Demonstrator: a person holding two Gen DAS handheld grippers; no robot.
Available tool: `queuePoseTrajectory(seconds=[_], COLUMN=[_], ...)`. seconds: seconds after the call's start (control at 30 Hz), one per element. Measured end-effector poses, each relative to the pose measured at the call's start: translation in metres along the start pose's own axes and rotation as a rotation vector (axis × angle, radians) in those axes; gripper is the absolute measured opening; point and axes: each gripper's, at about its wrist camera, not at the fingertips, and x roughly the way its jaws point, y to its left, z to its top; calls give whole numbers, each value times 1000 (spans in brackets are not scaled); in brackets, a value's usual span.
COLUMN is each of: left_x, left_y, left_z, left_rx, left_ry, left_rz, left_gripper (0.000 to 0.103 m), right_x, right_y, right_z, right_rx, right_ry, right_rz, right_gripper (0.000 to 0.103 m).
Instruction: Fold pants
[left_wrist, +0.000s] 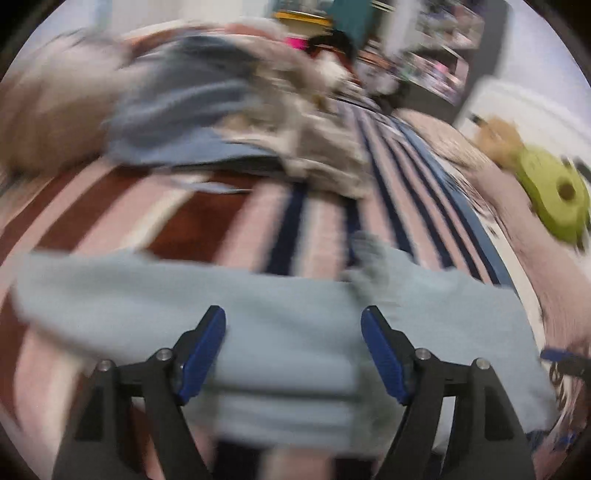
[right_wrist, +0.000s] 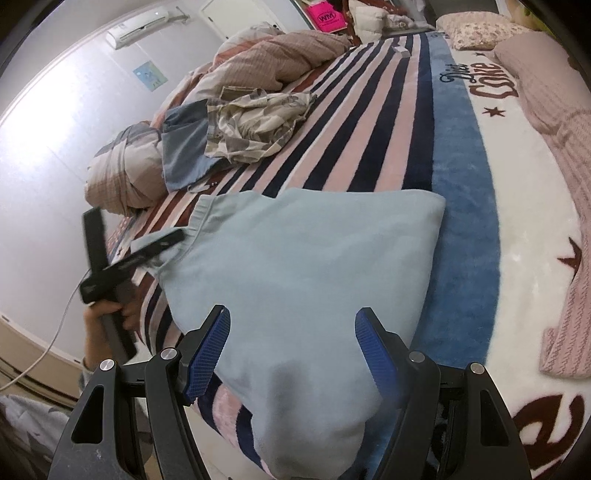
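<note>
Pale blue pants (right_wrist: 314, 251) lie folded on the striped bed blanket (right_wrist: 369, 129), their near end hanging over the bed's edge. My right gripper (right_wrist: 293, 314) hovers over that near end, jaws wide apart, pads not pressing the cloth. In the right wrist view my left gripper (right_wrist: 135, 225) is at the pants' waistband on the left, held by a person's hand (right_wrist: 107, 314), with its fingers spread. The left wrist view is blurred; there the left gripper (left_wrist: 293, 314) stands open above the pants (left_wrist: 110, 295), with nothing pinched.
A heap of blue and patterned clothes (right_wrist: 255, 122) and a bunched duvet (right_wrist: 122, 173) lie at the far left of the bed. Pillows (right_wrist: 476, 33) and a pink knit blanket (right_wrist: 554, 110) line the right side. A green toy (left_wrist: 554, 195) sits at the right.
</note>
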Motion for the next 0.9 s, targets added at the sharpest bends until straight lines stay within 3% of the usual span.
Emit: queuePoseTrajectory(seconds=[0.13,0.27,0.37,0.53,0.67,0.73,0.8,0.9], left_x=[-27,-20,-11,5,17,25,28,17], left_y=[60,99,110,119,126,125,122,99], left_z=[-14,-32,-36,-15,2,11,16,26], left_rx=[-144,-251,-291,-369,-421,-422,-418,-351], left_ry=[-12,20,-16,-88,-137,-145,-143,-201], left_rz=[79,145,116,36,33,55,38,47], left_gripper=[73,73,73,77,77,63,24,20], right_x=[2,6,8,15,20,21,24,24], right_y=[2,7,6,1,-4,-5,-6,-6], right_z=[-1,0,-2,0,0,1,2,0], right_rx=[-6,-18,-17,1,22,33,40,37], right_ry=[8,16,27,44,55,58,61,65], right_rz=[3,7,5,-7,-14,-15,-16,-18], right_gripper=[67,67,67,67,67,67,67,67])
